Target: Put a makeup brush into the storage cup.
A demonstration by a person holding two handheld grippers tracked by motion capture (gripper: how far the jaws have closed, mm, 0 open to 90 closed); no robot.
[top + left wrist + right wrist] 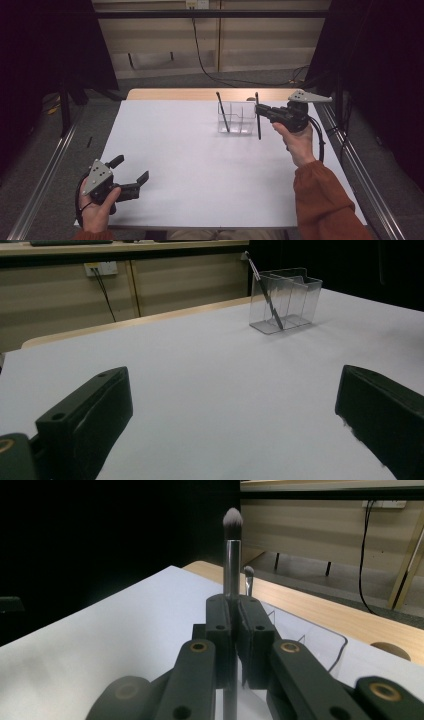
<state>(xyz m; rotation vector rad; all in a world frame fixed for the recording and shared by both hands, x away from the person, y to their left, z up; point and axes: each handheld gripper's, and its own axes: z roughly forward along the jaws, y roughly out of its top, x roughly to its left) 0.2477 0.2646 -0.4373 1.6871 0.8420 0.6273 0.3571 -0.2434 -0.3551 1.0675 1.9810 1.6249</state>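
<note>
A clear acrylic organizer (239, 119) with several compartments stands on the white table (200, 165) at the back right. One black makeup brush (223, 114) leans in its left end, bristles up. My right gripper (260, 112) is shut on a second makeup brush (258, 122), held upright just right of the organizer, its lower end close to the table. In the right gripper view the held brush (232, 550) rises between the closed jaws, with the leaning brush (248, 579) behind it. My left gripper (132, 169) stays open and empty near the front left corner, facing the organizer (286, 300).
A bare wooden strip (200, 94) runs along the table's far edge. Metal rails (45, 175) flank the table on both sides. A black cable (205, 60) hangs down the back wall. Dark curtains close off both sides.
</note>
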